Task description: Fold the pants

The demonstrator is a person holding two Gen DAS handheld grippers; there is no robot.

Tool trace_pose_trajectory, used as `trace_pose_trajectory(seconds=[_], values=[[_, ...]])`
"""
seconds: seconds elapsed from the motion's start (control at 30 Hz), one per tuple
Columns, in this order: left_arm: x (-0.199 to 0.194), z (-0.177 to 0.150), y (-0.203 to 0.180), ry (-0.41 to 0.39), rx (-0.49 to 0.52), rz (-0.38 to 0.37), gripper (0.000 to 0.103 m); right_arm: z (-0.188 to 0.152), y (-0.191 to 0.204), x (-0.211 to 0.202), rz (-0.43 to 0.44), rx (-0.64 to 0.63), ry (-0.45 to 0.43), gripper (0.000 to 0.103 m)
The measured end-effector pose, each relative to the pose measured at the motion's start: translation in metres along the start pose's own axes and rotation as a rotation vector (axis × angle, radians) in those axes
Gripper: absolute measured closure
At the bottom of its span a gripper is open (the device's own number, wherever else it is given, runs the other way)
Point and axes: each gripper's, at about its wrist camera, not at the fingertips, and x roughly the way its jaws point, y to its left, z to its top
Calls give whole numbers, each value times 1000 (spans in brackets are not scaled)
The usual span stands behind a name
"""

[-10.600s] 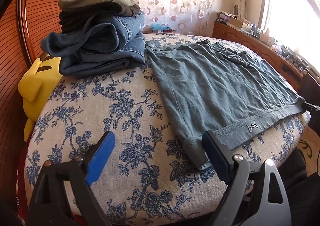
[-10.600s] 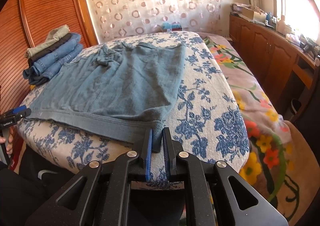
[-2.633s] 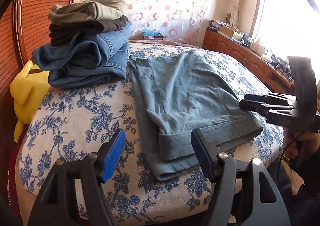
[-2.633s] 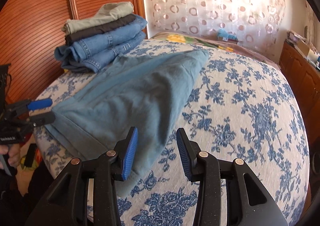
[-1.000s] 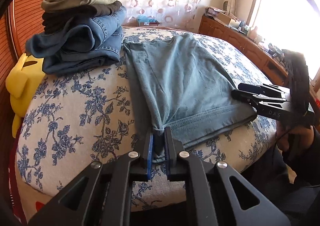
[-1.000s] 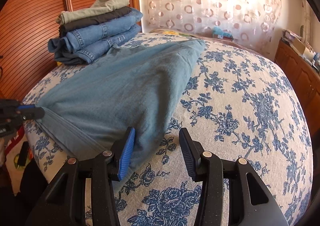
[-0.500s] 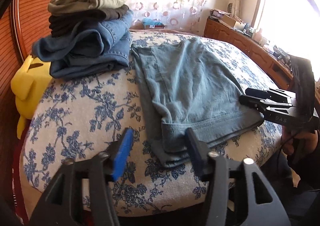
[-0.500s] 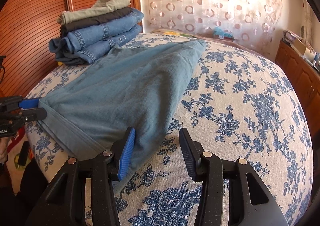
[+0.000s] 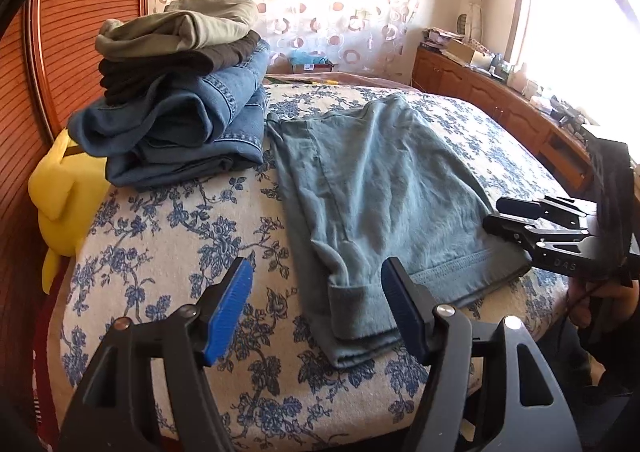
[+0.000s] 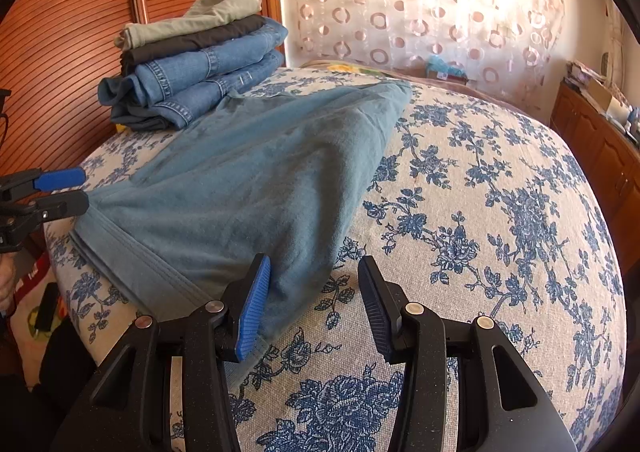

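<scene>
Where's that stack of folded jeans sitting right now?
The stack of folded jeans sits on the flowered bed at upper left in both views, against the wooden headboard, beside the teal pants.

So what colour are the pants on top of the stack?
Khaki-green pants, clearest in the right wrist view.

L hand-held gripper (image 9: 316,306): pitched down fwd, jaws opening, blue-faced pads wide apart. Cloth lies below the gap; pads not pressing on it. In R view it sits at far left edge (image 10: 60,189), pads apart, one over the other.

R hand-held gripper (image 10: 314,310): pitched down, jaws part-open, nothing clamped; L pad just beside cloth edge. In L view it sits at right (image 9: 500,215), person's hand (image 9: 588,302) wrapped round its grip below.
</scene>
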Motion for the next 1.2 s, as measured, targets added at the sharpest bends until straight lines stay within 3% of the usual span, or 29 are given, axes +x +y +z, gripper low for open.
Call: trace_pose_trajectory(seconds=[0.37,0.73,1.1,1.2], values=[[19,2,-6,29,19,-3,36,2,2,-3,-9,2,-9,57],[22,-2,-8,40,18,-13,36,2,20,-20,54,-6,-22,57],[40,62,-6,-13,122,-5,36,18,10,-15,28,-7,-51,57],[58,80,-4,1,147,11,46,26,3,-13,18,-2,-62,57]])
